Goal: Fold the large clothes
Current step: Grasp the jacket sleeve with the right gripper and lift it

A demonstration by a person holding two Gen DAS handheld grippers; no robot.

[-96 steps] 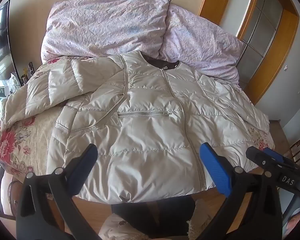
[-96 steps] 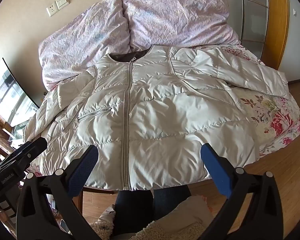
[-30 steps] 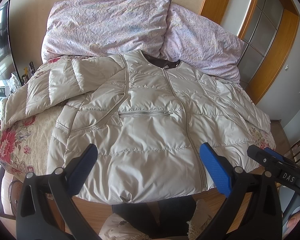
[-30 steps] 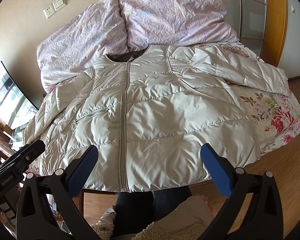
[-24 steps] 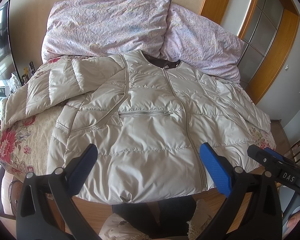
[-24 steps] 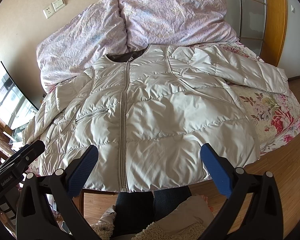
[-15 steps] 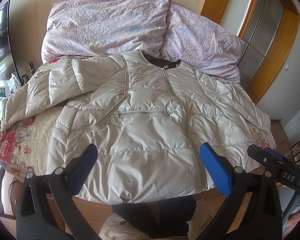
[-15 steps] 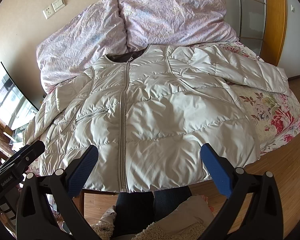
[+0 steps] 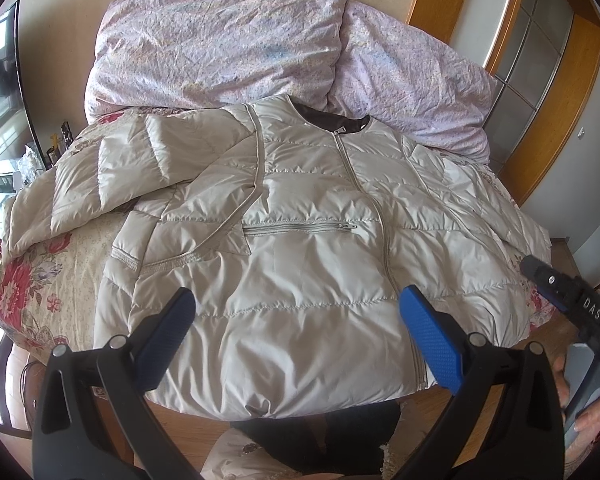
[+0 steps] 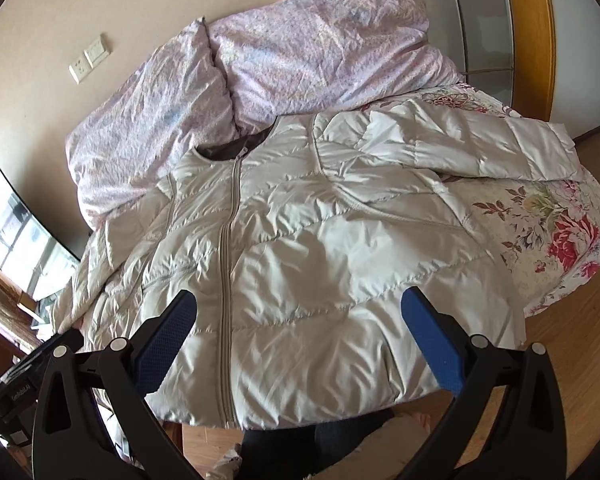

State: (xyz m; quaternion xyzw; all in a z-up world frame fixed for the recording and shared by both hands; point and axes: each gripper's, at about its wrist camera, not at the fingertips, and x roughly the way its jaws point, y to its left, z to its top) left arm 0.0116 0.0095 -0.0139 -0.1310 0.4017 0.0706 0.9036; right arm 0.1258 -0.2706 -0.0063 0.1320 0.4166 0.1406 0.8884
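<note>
While the pale quilted jacket (image 9: 300, 248) lies face up and zipped across the floral bedspread (image 9: 40, 280), its hem hangs a little past the near edge of the bed, over a strip of wooden floor (image 10: 572, 340). Both sleeves are spread outward, one toward each side edge of the bed, and the collar sits just below the two lilac pillows (image 9: 228, 48) against the wall.

Above the hem, the left gripper (image 9: 296, 336) hovers with its blue-padded fingers (image 9: 430, 340) spread wide and nothing between them. Likewise, the right gripper (image 10: 298, 336) hangs over the hem, jaws wide apart and empty.

Seen from the left wrist, a chest pocket zipper (image 9: 300, 227) and the sleeve reaching toward a dark screen (image 9: 0, 92) at the bedside are clear, and the right gripper's body pokes in at the right border. Only the right wrist view shows the other sleeve (image 10: 472, 148) fully, lying near the bed's far side edge, plus wall sockets (image 10: 90, 58) and open floor beside the bed. What seems to be the person's legs fills the gap below the hem, though the view is too dim to tell.
</note>
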